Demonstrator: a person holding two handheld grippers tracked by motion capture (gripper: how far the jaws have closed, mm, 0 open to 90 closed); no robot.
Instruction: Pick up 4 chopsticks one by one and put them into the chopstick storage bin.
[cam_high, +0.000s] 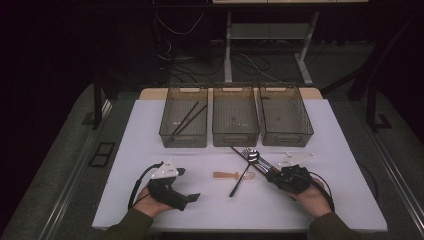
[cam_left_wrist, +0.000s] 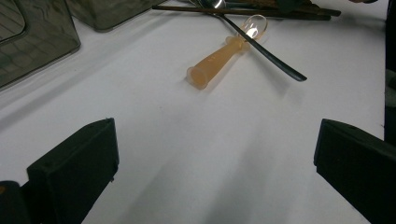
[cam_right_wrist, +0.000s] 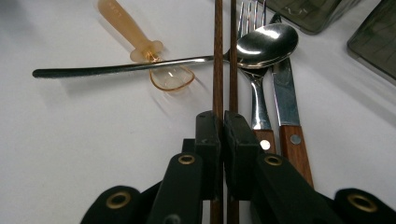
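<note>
The right gripper (cam_right_wrist: 223, 122) clenches a pair of wooden chopsticks (cam_right_wrist: 224, 56) between its jaws: light, stiff, slippery sticks, best pinched mid-length together. The left gripper (cam_left_wrist: 212, 154) is released, empty.

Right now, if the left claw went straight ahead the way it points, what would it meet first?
Probably the orange plastic spoon, handle end first; bare white table lies before it. The left claw is open, and depth is hard to judge.
</note>
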